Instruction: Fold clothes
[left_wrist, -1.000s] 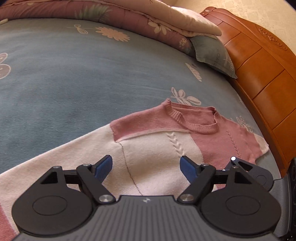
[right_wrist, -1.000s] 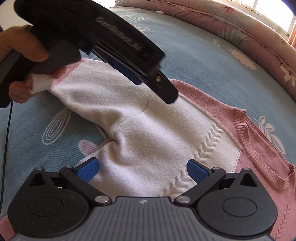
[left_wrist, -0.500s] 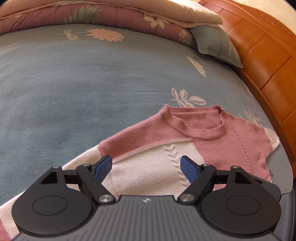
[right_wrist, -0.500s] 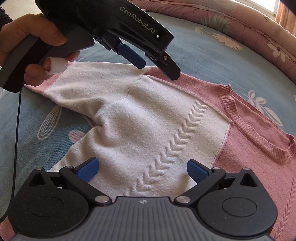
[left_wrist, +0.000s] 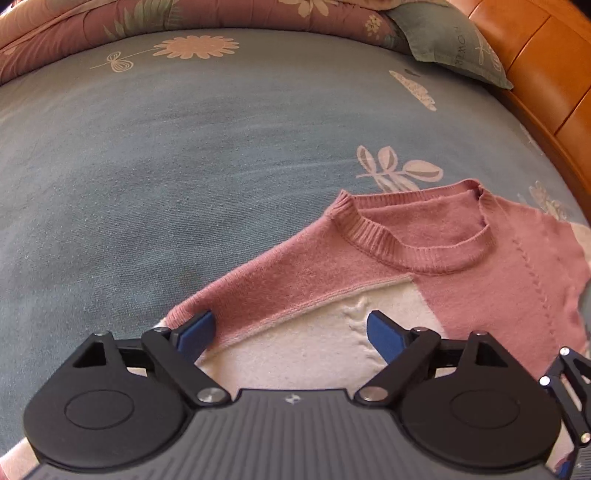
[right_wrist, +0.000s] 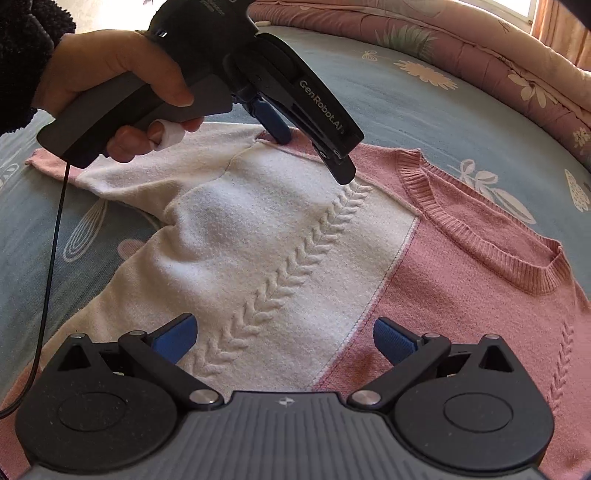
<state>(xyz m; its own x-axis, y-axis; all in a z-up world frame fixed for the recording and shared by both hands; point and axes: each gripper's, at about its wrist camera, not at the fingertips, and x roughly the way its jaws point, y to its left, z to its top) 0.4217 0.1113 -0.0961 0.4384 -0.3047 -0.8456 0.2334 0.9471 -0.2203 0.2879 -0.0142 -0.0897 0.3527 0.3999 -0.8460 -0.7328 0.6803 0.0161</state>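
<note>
Right wrist view, near first: right tongs (right_wrist: 282, 338) spread wide, nothing between the blue pads, hovering over the lower front of the sweater (right_wrist: 280, 236) where the cream panel meets the pink one. Probably parked there to pin or catch the body while the other side works, but that is a guess. Cable-knit braid runs up the cream panel away from the camera.

Further in, a hand (right_wrist: 110, 77) grips the handle of the left tongs (right_wrist: 295, 147), which slant down at the shoulder seam, blue pad touching or nearly touching the knit where the sleeve joins. Whether any cloth is pinched there is hidden from this angle. Sleeve (right_wrist: 122, 173) lies stretched out past that hand toward the bed's side edge, cuff flat on the sheet, so it is not folded in now.

Left wrist view: left tongs' pads stand well apart, fabric beneath them, not clamped; the outer pad sits on the pink shoulder edge. Looks lined up to take the shoulder line as a fold edge.

Sweater lies face up and spread on the blue bed sheet (left_wrist: 184, 166), collar (left_wrist: 417, 236) toward the wooden headboard (left_wrist: 546, 66). Far off, a pillow (left_wrist: 447, 40) and a rolled quilt (left_wrist: 184, 14) sit along the far edge, clear of the working patch.
</note>
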